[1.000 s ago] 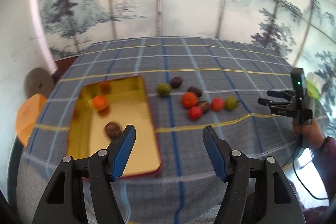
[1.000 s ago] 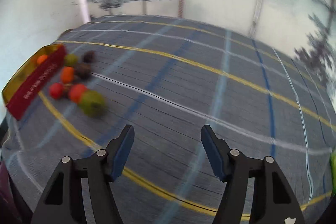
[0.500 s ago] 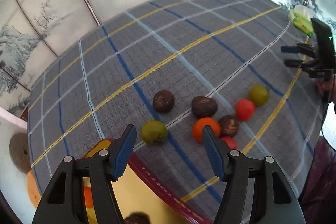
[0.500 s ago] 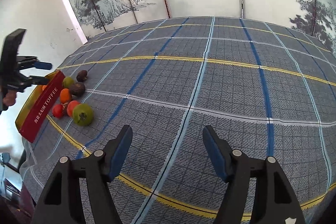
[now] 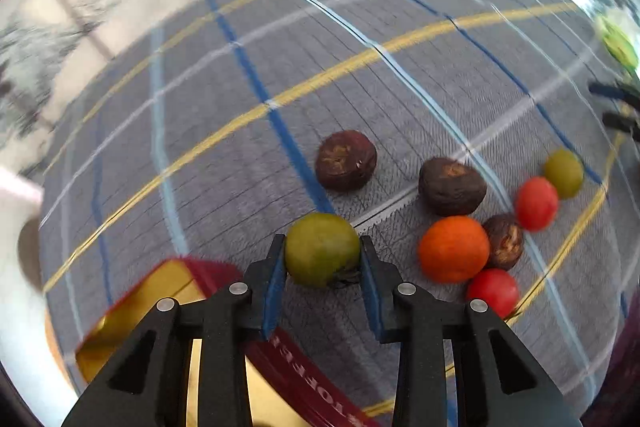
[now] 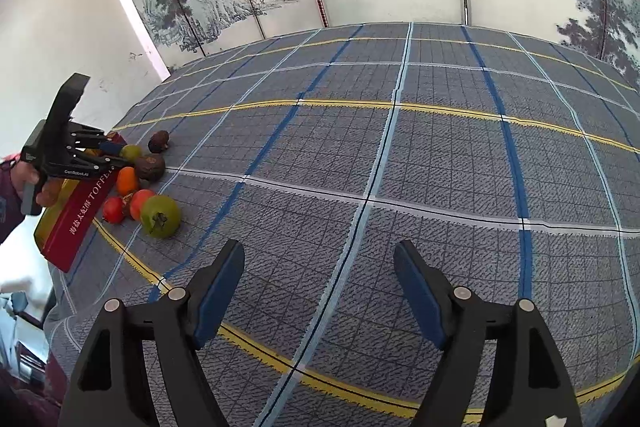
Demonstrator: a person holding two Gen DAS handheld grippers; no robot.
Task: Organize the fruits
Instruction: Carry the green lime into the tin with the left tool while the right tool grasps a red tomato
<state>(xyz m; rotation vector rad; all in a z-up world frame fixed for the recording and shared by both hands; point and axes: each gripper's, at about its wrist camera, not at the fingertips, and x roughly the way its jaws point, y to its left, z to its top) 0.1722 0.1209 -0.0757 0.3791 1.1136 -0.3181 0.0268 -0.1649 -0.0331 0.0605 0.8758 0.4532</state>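
1. Left gripper [image 5: 322, 259]: both blue pads pressed against a green fruit [image 5: 322, 254], one on each side. The fruit is round, dull olive-green with a yellowish cast and a dark dried calyx at its underside.
2. The held fruit sits just beyond the red rim of the toffee tin [image 5: 304, 379], over the plaid tablecloth [image 5: 360, 75]. The tin has a gold inside and a red wall with white lettering.
3. Away from the tin, past the held fruit: two dark brown wrinkled fruits [image 5: 346, 161] [image 5: 452, 186], an orange fruit [image 5: 453, 248] touching a third brown one [image 5: 505, 241], two red fruits [image 5: 536, 203] [image 5: 493, 290] and a second green fruit [image 5: 563, 167] farthest out.
4. Right gripper [image 6: 320, 291]: jaws spread wide, nothing between them, above the cloth and well apart from the tin [image 6: 80, 211].
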